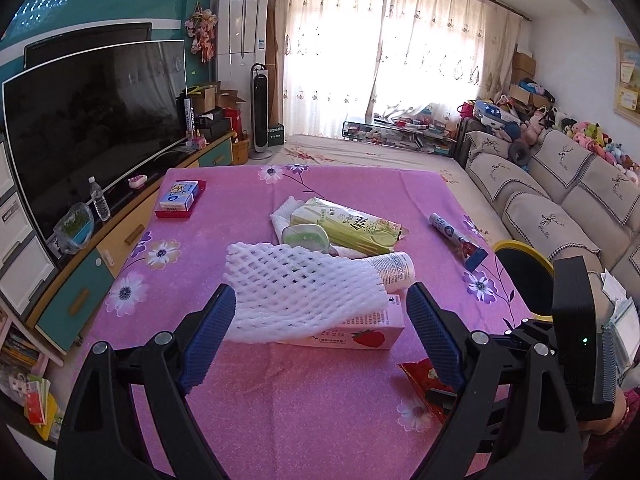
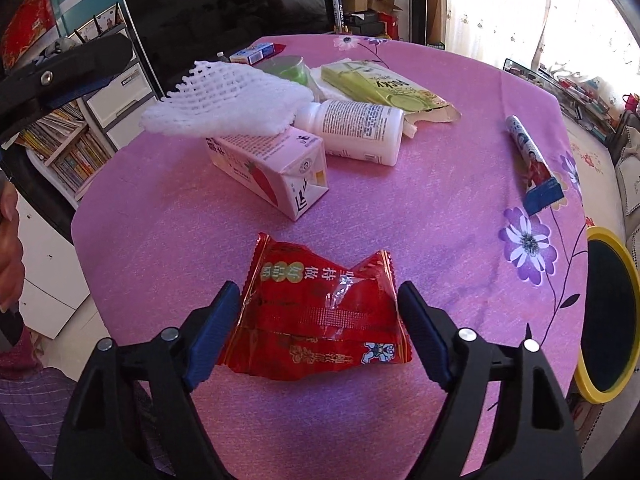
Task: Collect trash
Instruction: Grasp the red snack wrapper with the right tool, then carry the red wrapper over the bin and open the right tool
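Left wrist view: left gripper jaws spread wide, nothing pinched; white foam net sits just ahead between the two blue pads, not touched by either
Trash count here: one foam net, one pink strawberry carton under it, one white bottle lying on its side, one green snack box, one small green cup, one white tissue under the box, one tube, one red wrapper poking out by the right-hand pad
Not trash probably: one blue-white box on a red tray at the far left corner
Edges: pink tablecloth has loads of bare space near the camera; tube lies close to the right edge, yellow-rimmed bin just off that edge
Other tool: right gripper's black body sits at the lower right, beside the bin

Right wrist view: right gripper jaws parted and not pressing; red wrapper lies flat on the cloth between the pads
Count here: same pile, one each of net, carton, bottle, green box, cup, tube
Room: clear cloth between wrapper and carton; bin off the right edge, well apart from the wrapper
Person: sleeve at lower left
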{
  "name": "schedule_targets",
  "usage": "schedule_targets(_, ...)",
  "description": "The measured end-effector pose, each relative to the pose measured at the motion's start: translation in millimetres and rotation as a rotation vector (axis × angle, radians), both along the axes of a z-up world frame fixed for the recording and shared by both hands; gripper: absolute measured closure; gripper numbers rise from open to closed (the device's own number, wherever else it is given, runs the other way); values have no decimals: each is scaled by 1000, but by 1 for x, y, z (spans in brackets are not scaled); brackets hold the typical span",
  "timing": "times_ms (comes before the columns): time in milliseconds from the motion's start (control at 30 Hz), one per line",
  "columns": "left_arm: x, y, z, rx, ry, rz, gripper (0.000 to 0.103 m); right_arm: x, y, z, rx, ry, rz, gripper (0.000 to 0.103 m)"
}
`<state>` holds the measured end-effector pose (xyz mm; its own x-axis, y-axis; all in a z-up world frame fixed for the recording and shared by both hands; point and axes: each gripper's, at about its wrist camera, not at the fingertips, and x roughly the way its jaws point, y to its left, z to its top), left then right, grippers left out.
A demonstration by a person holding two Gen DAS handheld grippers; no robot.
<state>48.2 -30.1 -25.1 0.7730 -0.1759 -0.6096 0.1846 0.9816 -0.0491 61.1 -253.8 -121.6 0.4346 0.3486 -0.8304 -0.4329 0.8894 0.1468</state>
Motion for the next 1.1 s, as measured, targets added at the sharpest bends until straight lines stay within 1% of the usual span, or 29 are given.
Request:
schedule_targets(67, 1, 0, -1, -2, 2, -2, 17, 1, 1, -4, 2, 12, -6, 37)
schedule_targets(167, 1, -4, -3, 2, 4, -5, 17, 2, -2, -6, 5, 22, -9, 44)
schedule_targets(200, 1, -5, -3, 2, 4, -7, 17, 1, -3, -6, 7, 23, -8, 48)
schedule_targets(233, 1, -6, -4, 2, 5, -9, 17, 1, -4, -5, 11, 26, -6, 60)
schedule_targets(267, 1, -7, -4, 3, 5, -11, 17, 0, -4, -6, 19, 31, -4, 69)
schedule_targets(300, 1, -8, -4, 5, 5, -12, 17, 0, -5, -5, 18, 31, -4, 72)
schedule_targets(333, 1, -9, -4, 6, 4, -14, 17, -1, -5, -5, 15, 27, -3, 78)
schedule_targets(367, 1, -10, -5, 7, 4, -15, 17, -2, -5, -4, 18, 24, -4, 82)
schedule_targets(433, 1, -10, -6, 9, 3, -17, 17, -4, -9, 0, 25, 14, -9, 85)
schedule_targets(667, 0, -12, -6, 8, 0, -15, 17, -7, -25, 12, 47, -17, -34, 87)
schedule_targets(833, 0, -14, -5, 14, 2, -17, 17, -7, -50, 25, 55, -51, -84, 87)
schedule_targets(967, 1, -17, -6, 19, 2, -21, 17, -6, -86, 37, 49, -88, -173, 87)
schedule_targets(1100, 2, -22, -7, 26, 7, -30, 17, -3, -138, 46, 20, -122, -310, 86)
